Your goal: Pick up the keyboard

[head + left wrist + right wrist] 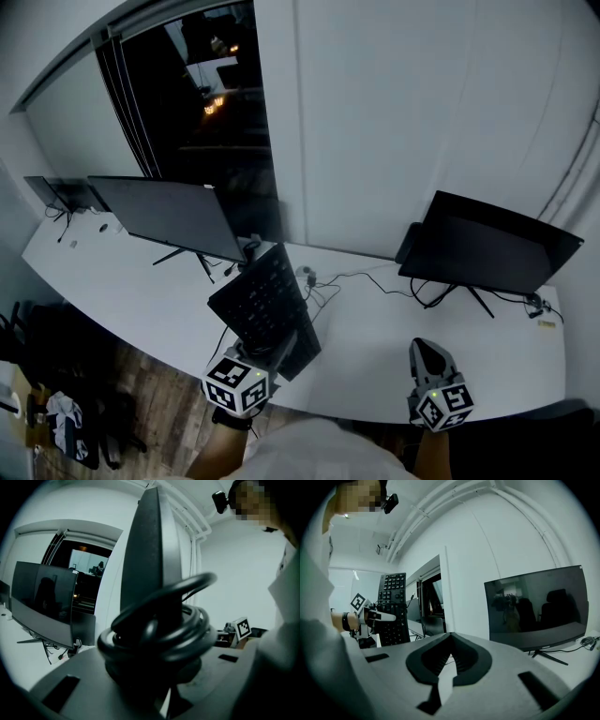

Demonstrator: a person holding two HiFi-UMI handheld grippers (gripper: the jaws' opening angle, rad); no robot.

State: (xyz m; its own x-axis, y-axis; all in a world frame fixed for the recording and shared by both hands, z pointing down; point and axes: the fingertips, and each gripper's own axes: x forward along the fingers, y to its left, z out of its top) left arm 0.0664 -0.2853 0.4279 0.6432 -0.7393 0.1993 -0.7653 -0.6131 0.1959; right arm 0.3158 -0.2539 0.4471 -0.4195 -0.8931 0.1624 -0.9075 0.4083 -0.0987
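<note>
The black keyboard (265, 298) is off the desk, tilted up on end, and my left gripper (270, 352) is shut on its near end. In the left gripper view the keyboard (151, 550) rises edge-on from between the jaws, with its coiled black cable (159, 630) bunched at the pads. From the right gripper view the keyboard (393, 607) stands upright at the left, keys facing me, held by the left gripper (380, 616). My right gripper (427, 351) hovers over the desk's front right; its jaws (449, 659) are shut with nothing in them.
A white curved desk (375, 356) carries a dark monitor (169, 217) at the left and another monitor (487, 248) at the right, with loose cables (361, 278) between them. A dark window (211, 103) lies behind. Below the left edge, bags (66, 417) sit on the floor.
</note>
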